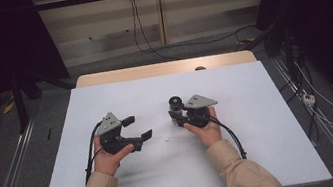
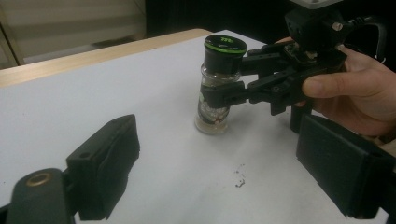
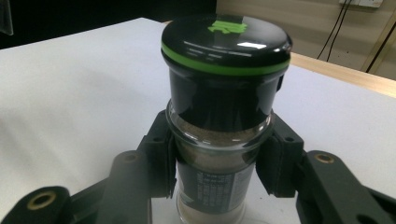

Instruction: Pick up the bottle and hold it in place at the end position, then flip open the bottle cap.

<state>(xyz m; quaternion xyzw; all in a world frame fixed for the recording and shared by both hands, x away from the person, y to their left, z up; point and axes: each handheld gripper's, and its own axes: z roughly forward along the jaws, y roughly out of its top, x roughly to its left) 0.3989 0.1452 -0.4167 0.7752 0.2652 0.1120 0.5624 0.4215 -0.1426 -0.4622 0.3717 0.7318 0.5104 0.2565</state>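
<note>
A small glass spice jar with a black cap and a green ring stands upright on the white tabletop. In the right gripper view the jar holds pale ground spice. My right gripper is shut on its glass body below the cap, one pad on each side. The left gripper view shows that grip from the side, with the jar resting on the table. My left gripper is held a hand's width to the left of the jar, jaws open, nothing between them.
A few dark specks lie on the white surface between the two grippers. A wooden table edge runs along the back. Cables and dark frame legs stand on the floor at both sides.
</note>
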